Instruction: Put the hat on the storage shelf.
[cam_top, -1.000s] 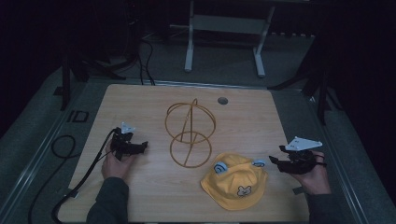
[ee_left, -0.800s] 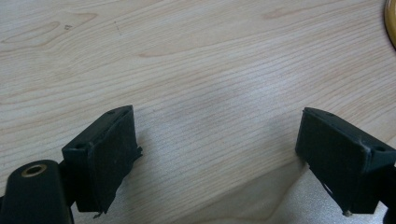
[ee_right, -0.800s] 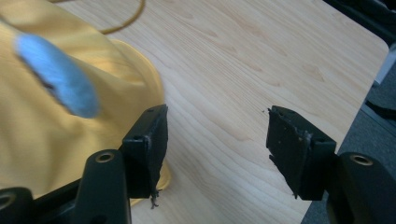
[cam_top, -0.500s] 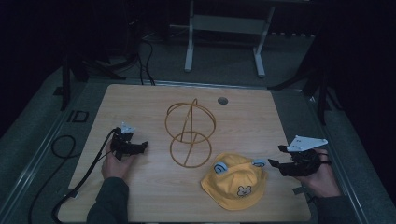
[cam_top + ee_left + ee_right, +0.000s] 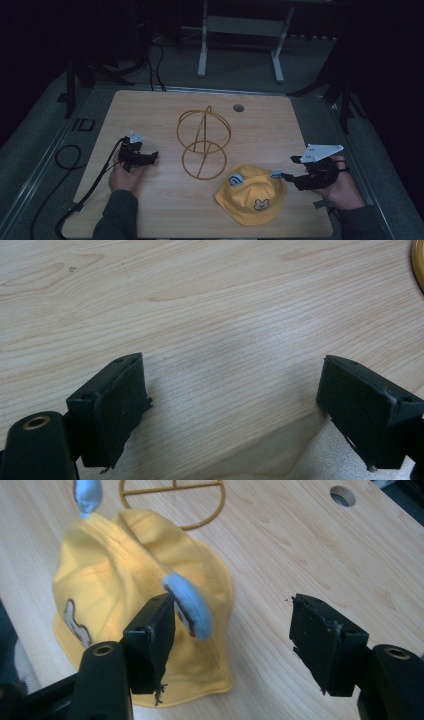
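My right gripper point(image 5: 286, 176), jaws just opened wide with nothing pressed between them, hovers at the right edge of the yellow hat point(image 5: 252, 197), one blue ear point(image 5: 189, 605) beside a pad, while my left gripper point(image 5: 150, 156), also gaping, rests on the table point(image 5: 300, 130) left of the wire stand point(image 5: 202, 142).

Dim surroundings; lit tabletop (gripper views slightly blurred)
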`<move>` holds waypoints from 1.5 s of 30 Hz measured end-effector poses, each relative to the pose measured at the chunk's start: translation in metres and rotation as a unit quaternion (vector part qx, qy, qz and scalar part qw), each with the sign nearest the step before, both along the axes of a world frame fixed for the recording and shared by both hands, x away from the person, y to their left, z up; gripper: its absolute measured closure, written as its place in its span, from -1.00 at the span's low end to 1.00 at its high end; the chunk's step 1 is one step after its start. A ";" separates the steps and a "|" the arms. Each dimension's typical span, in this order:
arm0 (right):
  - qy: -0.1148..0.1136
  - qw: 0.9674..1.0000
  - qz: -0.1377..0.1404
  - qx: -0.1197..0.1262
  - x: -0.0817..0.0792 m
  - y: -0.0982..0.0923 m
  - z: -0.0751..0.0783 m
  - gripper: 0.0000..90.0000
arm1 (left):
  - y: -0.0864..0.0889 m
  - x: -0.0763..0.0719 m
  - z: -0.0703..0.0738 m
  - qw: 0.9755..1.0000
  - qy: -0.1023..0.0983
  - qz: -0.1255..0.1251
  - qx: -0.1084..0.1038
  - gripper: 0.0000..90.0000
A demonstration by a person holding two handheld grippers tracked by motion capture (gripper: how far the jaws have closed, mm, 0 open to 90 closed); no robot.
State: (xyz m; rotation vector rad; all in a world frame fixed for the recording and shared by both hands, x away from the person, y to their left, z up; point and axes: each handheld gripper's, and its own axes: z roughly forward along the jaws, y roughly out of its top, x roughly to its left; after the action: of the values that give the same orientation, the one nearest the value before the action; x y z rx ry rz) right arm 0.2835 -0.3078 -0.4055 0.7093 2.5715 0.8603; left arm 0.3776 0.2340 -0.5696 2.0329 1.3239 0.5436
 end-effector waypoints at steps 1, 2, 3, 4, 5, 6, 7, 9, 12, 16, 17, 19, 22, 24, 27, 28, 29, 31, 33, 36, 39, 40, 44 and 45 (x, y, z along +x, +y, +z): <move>0.001 1.000 0.003 0.001 0.000 0.002 0.001 -0.23 | 0.000 0.000 0.000 1.000 0.000 0.000 0.000 -0.72; 0.002 1.000 0.004 0.001 0.000 0.003 0.002 -0.23 | 0.000 0.000 0.000 1.000 0.000 0.000 0.000 -0.72; 0.003 1.000 0.007 0.001 0.001 0.004 0.002 -0.23 | 0.000 0.000 0.000 1.000 0.000 0.000 0.000 -0.72; 0.004 1.000 0.011 0.001 0.001 0.006 0.003 -0.24 | 0.000 0.000 0.000 1.000 0.000 0.000 0.000 -0.72; 0.005 1.000 0.015 -0.001 0.002 0.008 0.004 -0.25 | 0.000 0.000 0.000 1.000 0.000 0.000 0.000 -0.72; 0.007 1.000 0.018 -0.001 0.002 0.009 0.004 -0.25 | 0.000 0.000 0.000 1.000 0.000 0.000 0.000 -0.72; 0.008 1.000 0.021 -0.004 0.002 0.012 0.005 -0.26 | 0.000 0.000 0.000 1.000 0.000 0.000 0.000 -0.72; 0.010 0.999 0.031 -0.009 0.002 0.016 0.006 -0.27 | 0.000 0.000 0.000 1.000 0.000 0.000 0.000 -0.72; 0.011 0.999 0.045 -0.019 0.002 0.024 0.009 -0.29 | 0.000 0.000 0.000 1.000 0.000 0.000 0.000 -0.72; 0.016 0.998 0.058 -0.026 0.004 0.032 0.012 -0.32 | 0.000 0.000 0.000 1.000 0.000 0.000 0.000 -0.72; 0.018 0.998 0.060 -0.028 0.005 0.034 0.012 -0.32 | 0.000 0.000 0.000 1.000 0.000 0.000 0.000 -0.72; 0.023 0.997 0.066 -0.032 0.006 0.037 0.013 -0.38 | 0.000 0.000 0.000 1.000 0.000 0.000 0.000 -0.72; 0.028 0.996 0.069 -0.042 0.007 0.042 0.013 -0.46 | 0.000 0.000 0.000 1.000 0.000 0.000 0.000 -0.72; 0.031 0.996 0.075 -0.046 0.007 0.046 0.014 -0.46 | 0.000 0.000 0.000 1.000 0.000 0.000 0.000 -0.72; 0.031 0.994 0.087 -0.052 0.007 0.051 0.015 -0.46 | 0.000 0.000 0.000 1.000 0.000 0.000 0.000 -0.72; 0.031 0.994 0.088 -0.055 0.007 0.053 0.016 -0.45 | 0.000 0.000 0.000 1.000 0.000 0.000 0.000 -0.72; 0.031 0.994 0.091 -0.057 0.007 0.055 0.017 -0.43 | 0.000 0.000 0.000 1.000 0.000 0.000 0.000 -0.72; 0.032 0.993 0.097 -0.063 0.008 0.059 0.017 -0.38 | 0.000 0.000 0.000 1.000 0.000 0.000 0.000 -0.72; 0.036 0.992 0.103 -0.069 0.009 0.063 0.017 -0.33 | 0.000 0.000 0.000 1.000 0.000 0.000 0.000 -0.72; 0.042 0.990 0.110 -0.080 0.010 0.068 0.015 -0.28 | 0.000 0.000 0.000 1.000 0.000 0.000 0.000 -0.72; 0.050 0.987 0.122 -0.093 0.010 0.074 0.012 -0.23 | 0.000 0.000 0.000 1.000 0.000 0.000 0.000 -0.72; 0.052 0.986 0.123 -0.095 0.010 0.076 0.011 -0.22 | 0.000 0.000 0.000 1.000 0.000 0.000 0.000 -0.72; 0.064 0.983 0.136 -0.107 0.010 0.082 0.005 -0.13 | 0.000 0.000 0.000 1.000 0.000 0.000 0.000 -0.72; 0.067 0.982 0.139 -0.111 0.010 0.084 0.003 -0.13 | 0.000 0.000 0.000 1.000 0.000 0.000 0.000 -0.72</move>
State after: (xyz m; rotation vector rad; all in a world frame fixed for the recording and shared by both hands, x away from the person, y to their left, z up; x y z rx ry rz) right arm 0.2933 -0.2239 -0.4020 0.3588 2.8754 0.6041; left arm 0.3776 0.2341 -0.5697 2.0333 1.3230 0.5437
